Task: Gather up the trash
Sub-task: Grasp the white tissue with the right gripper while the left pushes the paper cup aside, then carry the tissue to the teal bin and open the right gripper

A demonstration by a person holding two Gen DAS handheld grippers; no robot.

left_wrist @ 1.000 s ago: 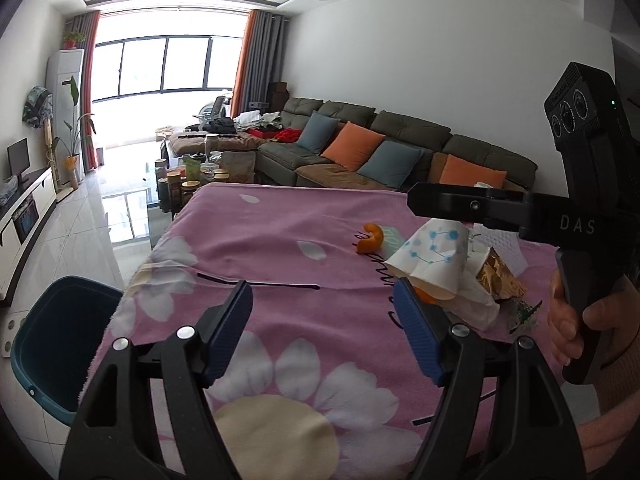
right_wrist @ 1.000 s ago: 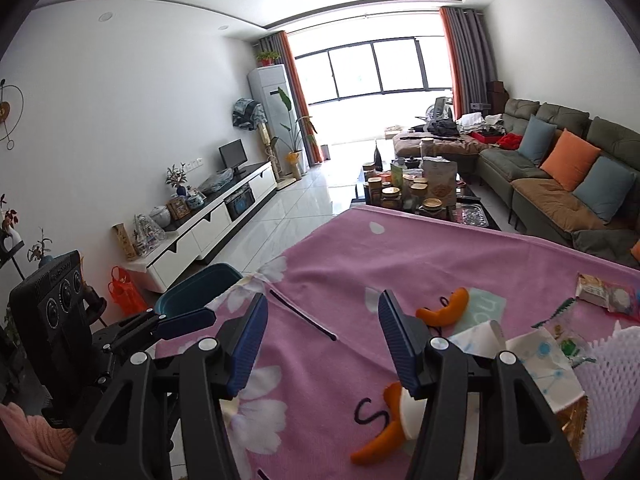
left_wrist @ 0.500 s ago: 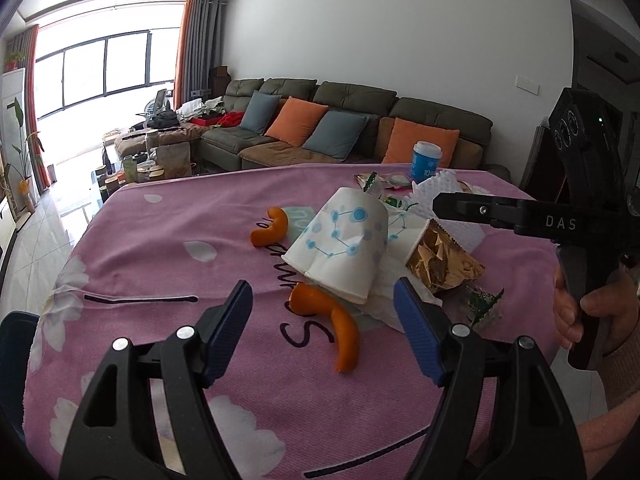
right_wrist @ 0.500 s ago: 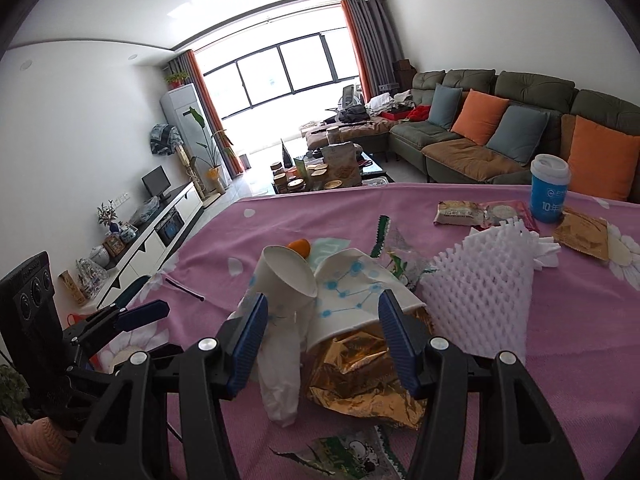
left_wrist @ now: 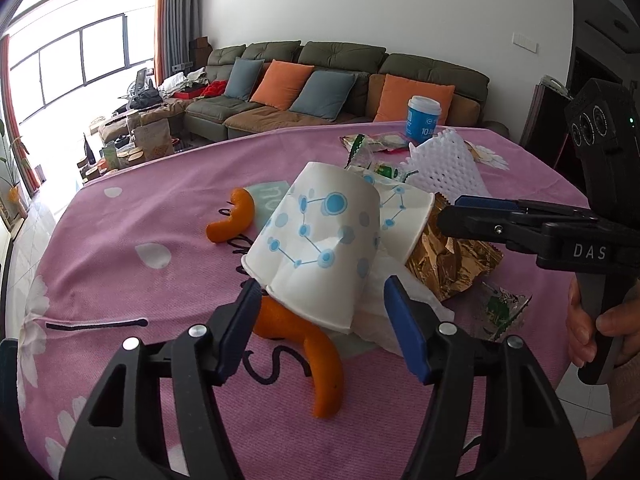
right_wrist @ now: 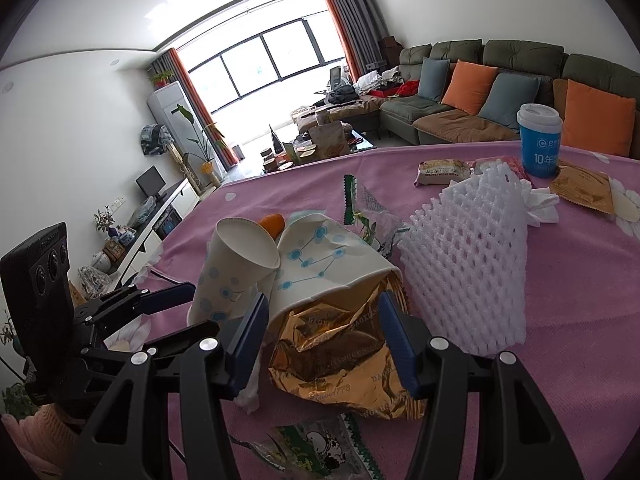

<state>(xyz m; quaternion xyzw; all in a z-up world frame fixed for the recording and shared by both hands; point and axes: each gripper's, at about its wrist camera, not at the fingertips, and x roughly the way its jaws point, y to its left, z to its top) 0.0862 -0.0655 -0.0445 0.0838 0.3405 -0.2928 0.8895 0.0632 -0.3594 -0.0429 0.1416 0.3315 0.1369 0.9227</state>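
A heap of trash lies on the pink flowered tablecloth (left_wrist: pixel 120 280). Two white paper cups with blue dots lie on their sides, one (left_wrist: pixel 320 240) in front of my open left gripper (left_wrist: pixel 320 320), the other (right_wrist: pixel 336 268) behind a crumpled gold foil wrapper (right_wrist: pixel 336 356). My open right gripper (right_wrist: pixel 324 332) straddles the near end of that wrapper. A white tissue (left_wrist: pixel 392 312) lies under the cups. Orange peels (left_wrist: pixel 308 344) (left_wrist: pixel 236 220), a white foam net (right_wrist: pixel 472 260) and green-printed wrappers (right_wrist: pixel 320 452) lie around.
A blue lidded cup (right_wrist: pixel 540 140), a snack packet (right_wrist: pixel 444 170) and a brown sachet (right_wrist: pixel 584 192) stand at the table's far side. A grey sofa (left_wrist: pixel 320 80) with cushions is behind. The table's right edge (left_wrist: pixel 560 184) is near my right hand.
Both grippers have moved in closer to the heap of trash. The left one now stands right at the paper cup, the right one around the gold wrapper. Both stay open.
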